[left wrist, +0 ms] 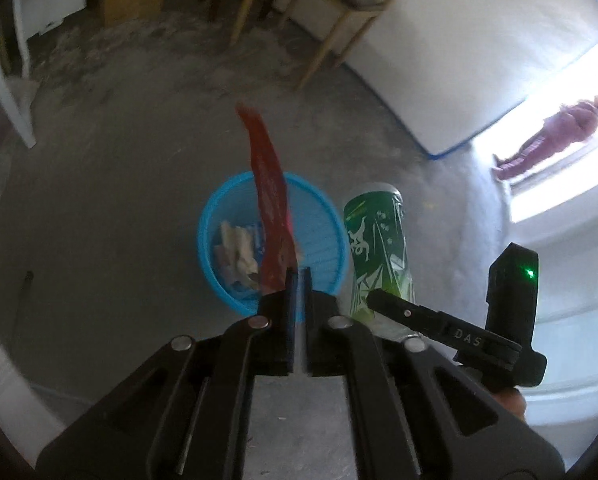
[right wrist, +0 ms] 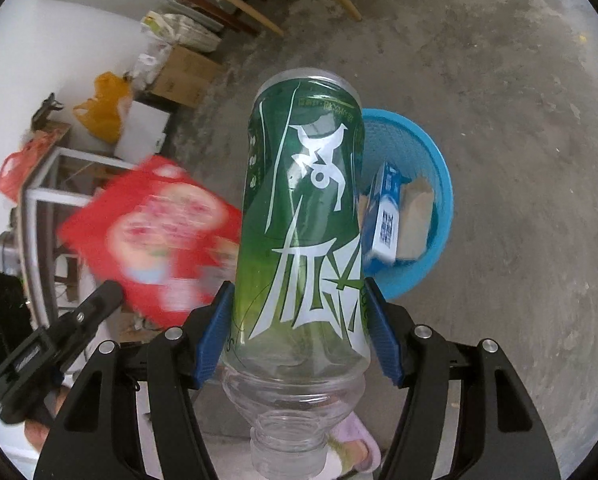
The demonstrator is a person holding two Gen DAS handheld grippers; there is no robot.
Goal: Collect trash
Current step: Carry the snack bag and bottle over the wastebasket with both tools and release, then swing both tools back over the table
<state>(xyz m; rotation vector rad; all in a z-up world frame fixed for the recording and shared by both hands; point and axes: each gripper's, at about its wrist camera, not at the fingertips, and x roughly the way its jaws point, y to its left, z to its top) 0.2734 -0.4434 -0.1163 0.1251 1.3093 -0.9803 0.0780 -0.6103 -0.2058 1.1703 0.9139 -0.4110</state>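
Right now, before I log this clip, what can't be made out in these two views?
- Red wrapper: print motion-blurred in right wrist view; edge-on in left wrist view, lower end behind the left gripper finger.
- Bottle: mouth cut by the bottom edge, right wrist view; cap cannot be told.
- Blue basket: contents partly hidden by bottle and wrapper.
- Person in doorway: small, washed out by glare, left wrist view.

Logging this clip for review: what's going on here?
A person with two handheld grippers is collecting trash over a blue basket that already holds some scraps. The right gripper clamps a green-labelled plastic bottle. At the left gripper, a red wrapper hangs beside the slightly parted jaws, above the basket.
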